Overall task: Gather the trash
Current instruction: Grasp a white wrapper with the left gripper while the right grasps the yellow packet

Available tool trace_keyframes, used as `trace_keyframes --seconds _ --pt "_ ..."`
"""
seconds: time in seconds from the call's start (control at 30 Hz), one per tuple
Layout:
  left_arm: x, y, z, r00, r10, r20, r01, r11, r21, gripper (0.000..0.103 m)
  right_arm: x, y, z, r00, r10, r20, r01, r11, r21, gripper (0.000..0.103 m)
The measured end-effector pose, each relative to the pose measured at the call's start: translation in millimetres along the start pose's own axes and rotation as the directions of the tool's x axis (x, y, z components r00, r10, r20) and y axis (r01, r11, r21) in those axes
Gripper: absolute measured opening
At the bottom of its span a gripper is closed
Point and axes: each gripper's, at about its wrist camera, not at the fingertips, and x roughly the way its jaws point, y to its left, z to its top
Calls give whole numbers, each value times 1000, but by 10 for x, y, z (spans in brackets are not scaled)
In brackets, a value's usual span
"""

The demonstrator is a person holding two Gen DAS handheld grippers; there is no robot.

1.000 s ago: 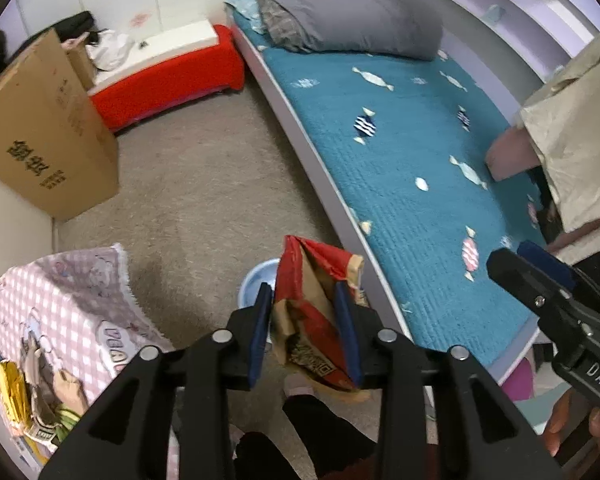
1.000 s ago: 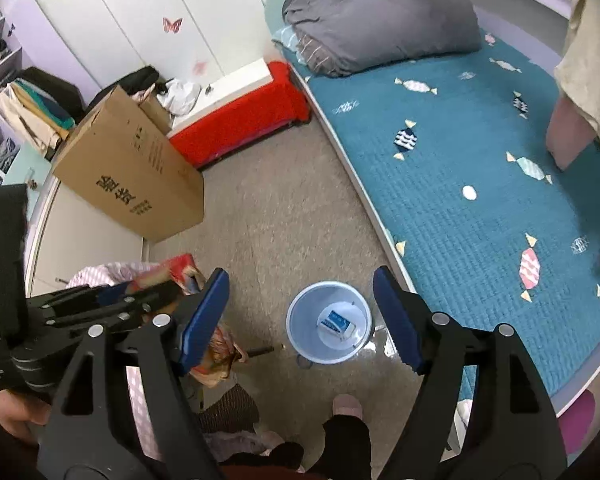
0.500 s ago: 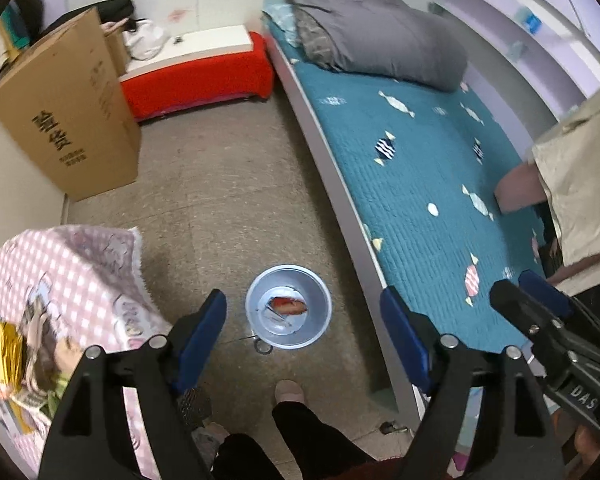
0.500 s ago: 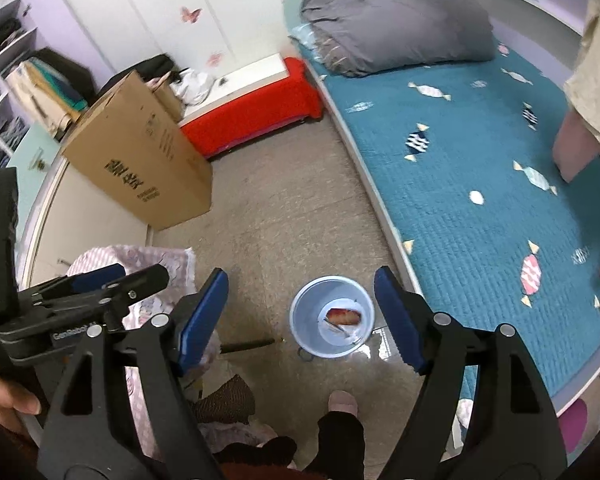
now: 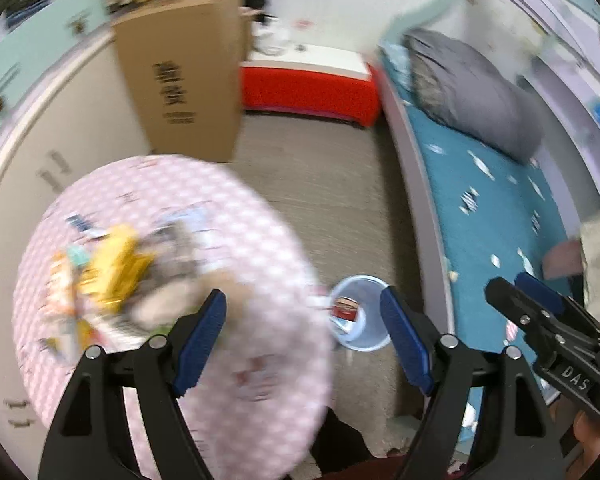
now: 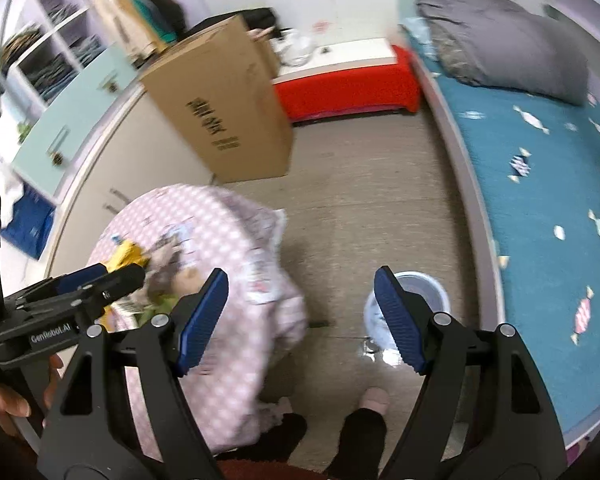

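Note:
A light blue bin (image 5: 360,314) stands on the floor between the round table and the bed, with a red snack bag (image 5: 346,306) inside; it also shows in the right wrist view (image 6: 414,300). A pile of wrappers (image 5: 108,268), yellow ones among them, lies on the pink checked tablecloth (image 5: 236,364); the pile also shows in the right wrist view (image 6: 140,264). My left gripper (image 5: 304,336) is open and empty above the table edge. My right gripper (image 6: 300,316) is open and empty above the floor.
A large cardboard box (image 6: 220,108) leans on the cabinets. A red bench (image 6: 348,88) stands at the far wall. The bed with a teal cover (image 6: 540,208) and grey duvet runs along the right. The person's feet (image 6: 374,398) are below.
My left gripper opened and dropped the red snack bag into the bin, then swung left over the table. The right gripper has also turned left.

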Motion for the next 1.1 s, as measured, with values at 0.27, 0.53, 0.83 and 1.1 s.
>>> trace_keyframes --seconds 0.27,0.53,0.83,1.1 --pt "-196 1549 -255 996 85 -24 -88 984 -157 77 276 1107 -123 998 54 -20 -55 996 -68 75" --pt "27 2207 -442 993 37 -111 -48 994 -95 55 456 1768 -305 998 53 -18 -54 996 -69 75" --pt "508 2304 -481 969 -18 -247 14 1000 -15 2 579 2062 -325 1000 22 -22 -23 997 -68 74" --pt "-72 2498 -217 995 -56 -82 54 998 -25 1 909 2456 -189 996 63 -56 -68 993 -94 75"
